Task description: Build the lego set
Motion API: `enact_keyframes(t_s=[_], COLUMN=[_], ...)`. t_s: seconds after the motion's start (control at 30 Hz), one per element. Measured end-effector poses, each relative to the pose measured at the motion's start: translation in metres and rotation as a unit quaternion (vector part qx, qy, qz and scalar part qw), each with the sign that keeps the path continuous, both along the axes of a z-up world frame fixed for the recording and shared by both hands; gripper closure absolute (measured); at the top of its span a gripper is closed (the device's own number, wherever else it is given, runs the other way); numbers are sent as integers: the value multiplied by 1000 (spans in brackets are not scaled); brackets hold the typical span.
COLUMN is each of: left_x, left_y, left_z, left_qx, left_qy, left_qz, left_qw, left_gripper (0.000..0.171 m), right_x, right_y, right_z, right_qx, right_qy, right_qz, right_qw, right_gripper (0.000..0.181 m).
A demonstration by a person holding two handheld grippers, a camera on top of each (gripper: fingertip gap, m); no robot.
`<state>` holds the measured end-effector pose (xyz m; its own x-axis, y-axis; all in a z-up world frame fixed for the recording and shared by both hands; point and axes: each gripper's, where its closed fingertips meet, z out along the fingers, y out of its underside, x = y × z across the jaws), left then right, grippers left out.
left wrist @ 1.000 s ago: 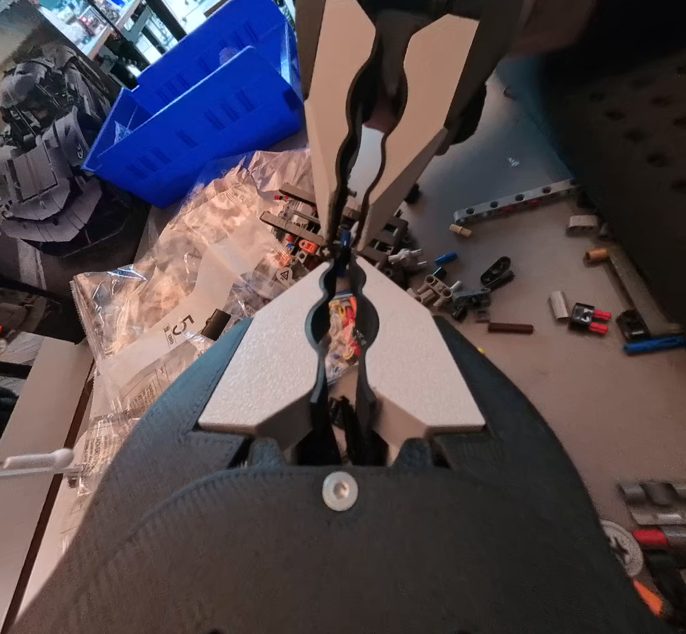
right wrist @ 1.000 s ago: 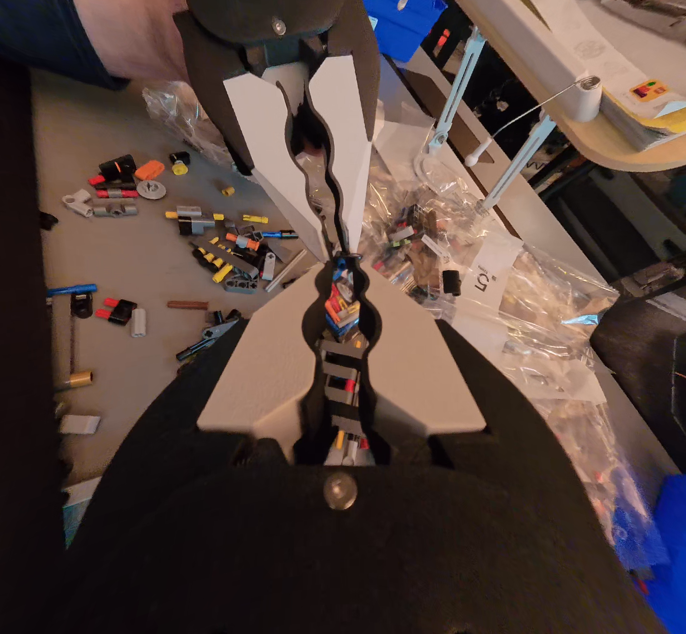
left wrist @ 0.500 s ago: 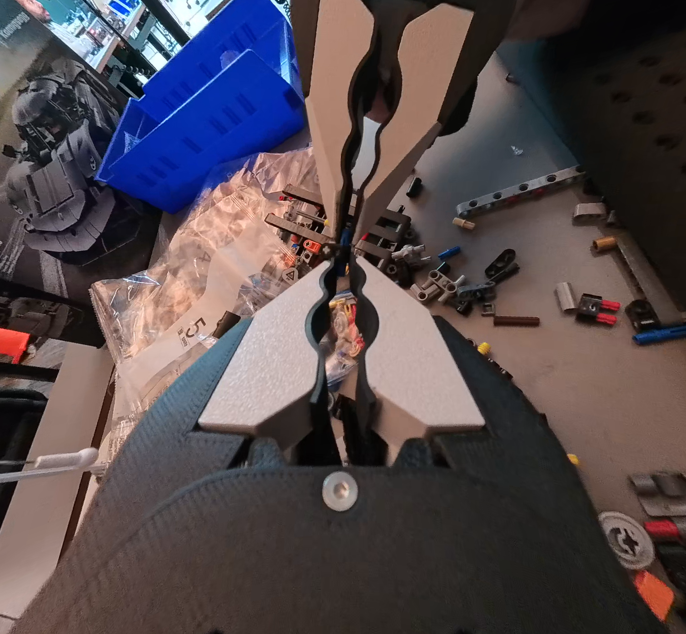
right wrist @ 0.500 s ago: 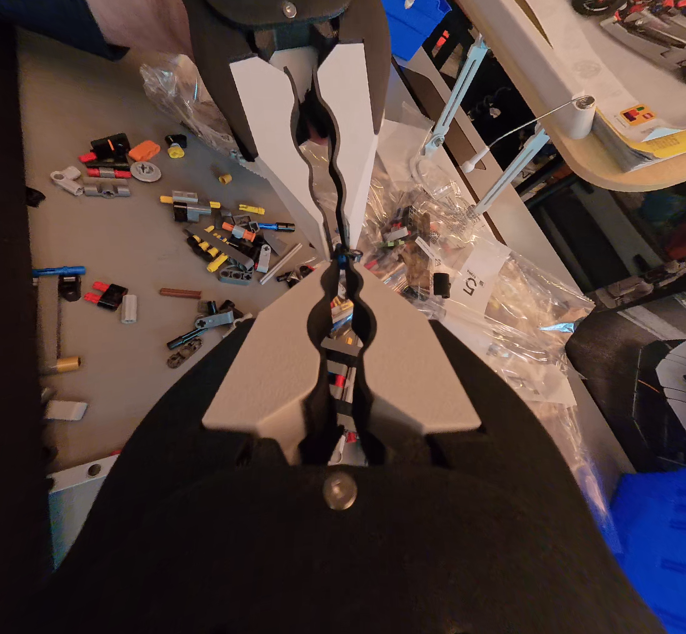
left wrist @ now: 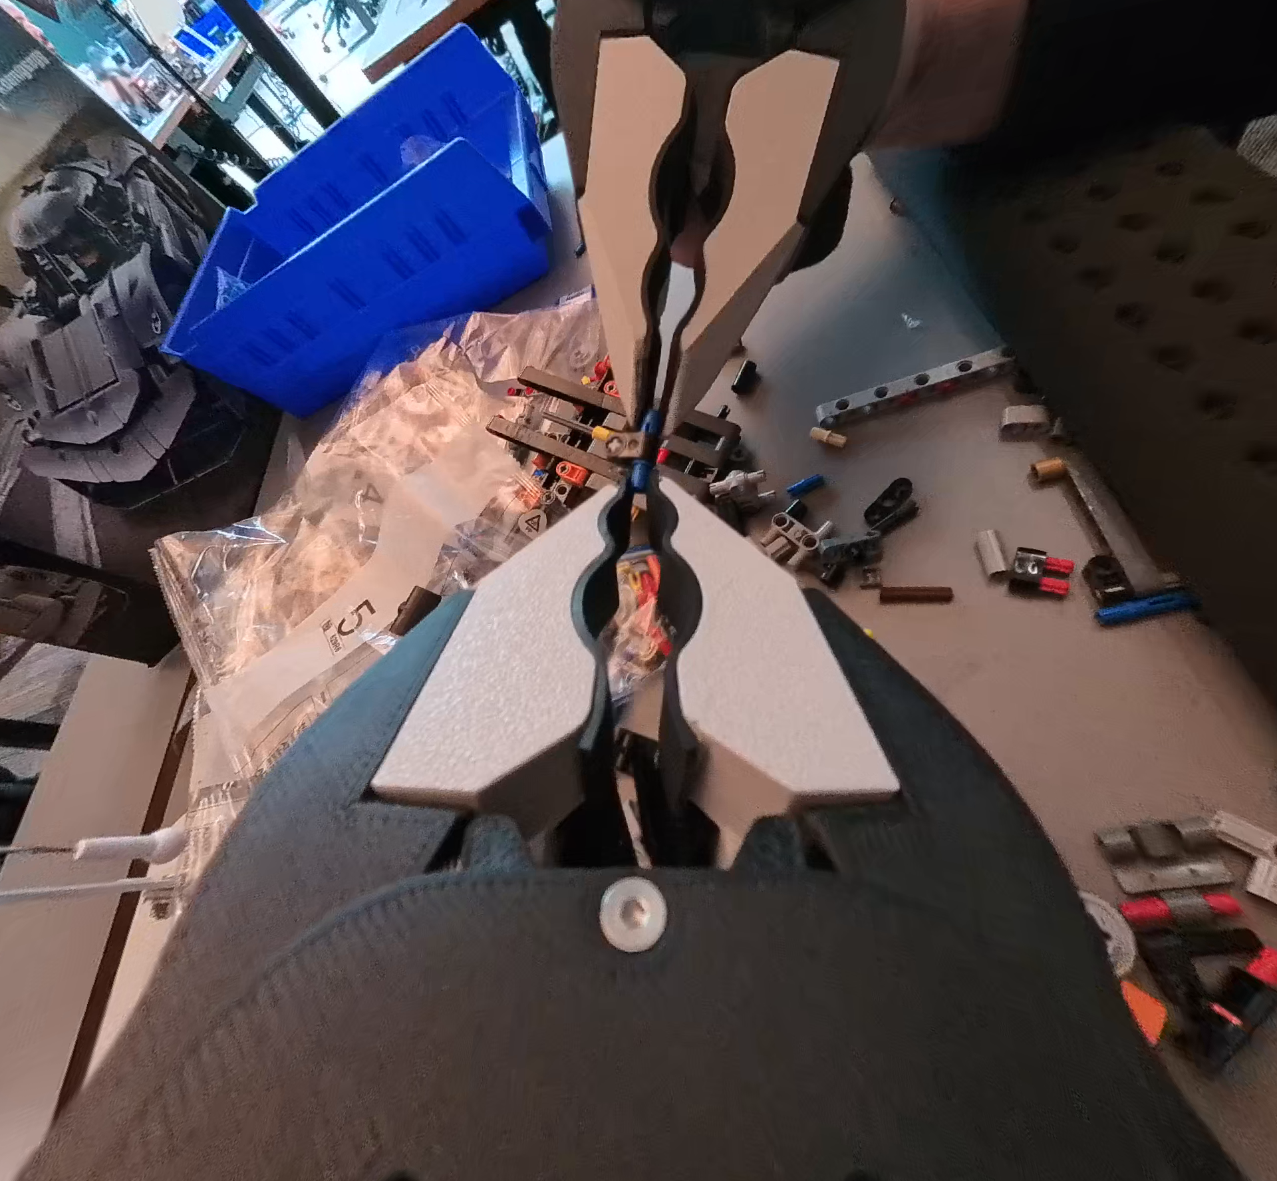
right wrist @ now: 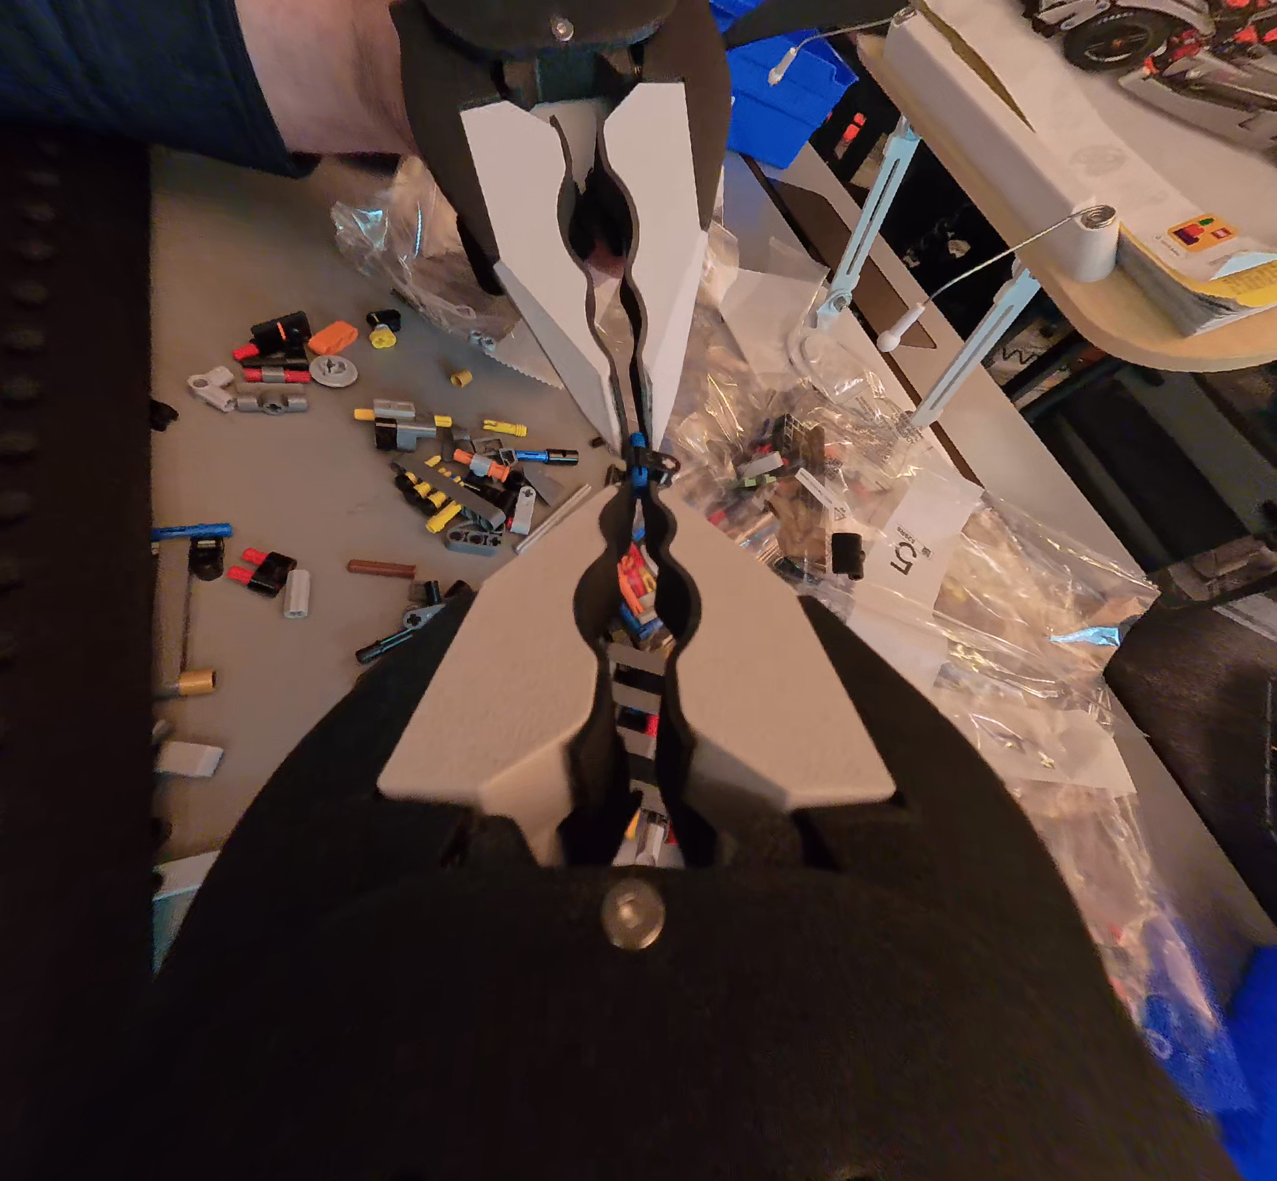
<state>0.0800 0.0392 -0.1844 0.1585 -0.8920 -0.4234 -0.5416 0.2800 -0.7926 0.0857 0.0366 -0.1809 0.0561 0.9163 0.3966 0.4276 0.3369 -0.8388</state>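
- Grippers meet tip to tip above the grey surface (left wrist: 967,698), facing each other.
- Left gripper (left wrist: 637,490) has its fingers pressed together on the near end of a small blue pin (left wrist: 640,472).
- Right gripper (right wrist: 634,490) pinches the other end of that pin assembly; in the left wrist view it comes down from the top with its tips at the blue pin's far end.
- A small dark connector piece (left wrist: 627,445) with a round hole sits on the pin between the two sets of tips, sticking out to one side.
- Below the held parts lies a partly built dark frame assembly (left wrist: 566,436), next to clear plastic bags (left wrist: 332,526) of unsorted parts.
- Loose pieces are scattered over the surface: a long grey beam with holes (left wrist: 912,387), a brown axle (left wrist: 915,593), a blue axle (left wrist: 1147,608), a black block with red pins (left wrist: 1040,573).
- Blue bins (left wrist: 373,263) stand beyond the bags.
- In the right wrist view, a booklet (right wrist: 1188,277) lies on a raised stand at the upper right.
- A person's bare wrist and dark blue sleeve (right wrist: 124,28) show behind the left gripper in the right wrist view.
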Motion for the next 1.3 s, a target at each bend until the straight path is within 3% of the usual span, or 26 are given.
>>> enact_keyframes(t_s=[0.1,0.17,0.23,0.3,0.6,1.3], left_x=[-5,-33,-30,-20,10,13], left_y=[3,18,7,4,-6,-4], left_z=[-4,-9,23,23,9,-5], left_qx=[2,4,-38,-12,-35,0], left_qy=[18,36,-72,-42,-56,-7], left_qz=[11,57,27,23,-6,-2], left_qw=[1000,998,996,999,998,1000], left_gripper=[171,171,171,171,159,171], right_x=[5,17,15,10,7,7], right_y=[3,6,-2,-2,-6,-2], right_z=[1,13,24,13,2,-3], right_qx=[-3,-20,-32,-21,-29,-34], right_qy=[1,38,65,33,15,10], right_qz=[-5,-7,17,14,23,14], right_qw=[1000,999,997,999,999,999], right_gripper=[181,181,181,181,181,179])
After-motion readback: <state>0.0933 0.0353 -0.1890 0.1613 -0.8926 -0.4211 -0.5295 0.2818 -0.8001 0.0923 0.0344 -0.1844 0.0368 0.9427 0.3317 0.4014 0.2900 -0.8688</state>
